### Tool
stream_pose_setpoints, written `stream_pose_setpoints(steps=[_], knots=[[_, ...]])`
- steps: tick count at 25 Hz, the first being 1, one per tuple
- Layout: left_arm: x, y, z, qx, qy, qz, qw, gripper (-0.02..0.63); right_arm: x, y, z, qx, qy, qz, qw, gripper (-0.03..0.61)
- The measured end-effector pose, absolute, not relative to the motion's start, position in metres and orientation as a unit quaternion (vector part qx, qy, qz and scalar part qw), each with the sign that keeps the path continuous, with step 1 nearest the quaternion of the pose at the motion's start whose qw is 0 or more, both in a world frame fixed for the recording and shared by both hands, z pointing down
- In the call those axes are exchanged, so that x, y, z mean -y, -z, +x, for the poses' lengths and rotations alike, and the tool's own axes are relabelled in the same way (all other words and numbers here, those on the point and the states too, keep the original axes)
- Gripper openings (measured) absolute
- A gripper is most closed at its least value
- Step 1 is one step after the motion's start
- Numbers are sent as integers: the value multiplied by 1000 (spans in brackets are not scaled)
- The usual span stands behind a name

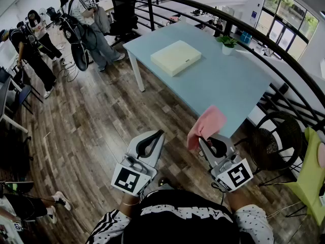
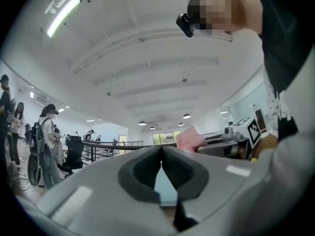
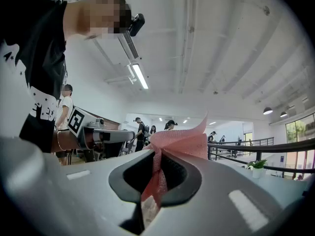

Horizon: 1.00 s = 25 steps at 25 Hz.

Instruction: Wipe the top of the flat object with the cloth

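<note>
Two grippers are in your hands, both held low over the brown wooden floor (image 1: pixel 91 121) at the near side of the scene, close in front of your body. Your left gripper (image 1: pixel 161 134) is clenched: in the left gripper view its two jaws meet at the tips and nothing is between them. Your right gripper (image 1: pixel 205 142) grasps the pink cloth (image 1: pixel 207 126). In the right gripper view the cloth is pinched between the jaws; one part hangs down inside the gap and the bigger part spreads out above the tips like a fan. In the head view the cloth is up in the air at the near corner of the light blue rectangular table (image 1: pixel 228 85), and I cannot tell if it touches the edge. The pale cream flat square pad (image 1: pixel 175 57) lies on the far left part of this table, flat on the top, well apart from the cloth and from both grippers. A small green plant in a white pot (image 1: pixel 227 43) stands at the far side of the table, to the right of the pad. A black curved metal railing (image 1: pixel 289 60) runs along the right of the table. Near the table's near right corner is a black round wire chair (image 1: pixel 274 139), and a yellow-green chair (image 1: pixel 314 179) is further right. Several persons (image 1: pixel 84 14) stand on the floor at the far left.
</note>
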<state>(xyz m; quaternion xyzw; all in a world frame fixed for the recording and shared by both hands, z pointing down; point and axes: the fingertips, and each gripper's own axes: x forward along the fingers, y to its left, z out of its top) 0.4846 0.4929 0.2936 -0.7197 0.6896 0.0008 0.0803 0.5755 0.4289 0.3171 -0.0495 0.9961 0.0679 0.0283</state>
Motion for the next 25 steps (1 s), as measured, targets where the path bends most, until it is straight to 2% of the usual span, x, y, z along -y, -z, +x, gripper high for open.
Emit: stream_pose_setpoints(steps=[4,25], knots=[[-494,-298,476,-693,0,-719,54,0,-428,-317,565,-997,-60,-47,29,26],[-510,-301,358,-729,-7,-682,57,0,-430,-314,450,-998,-47,-2,44,28]])
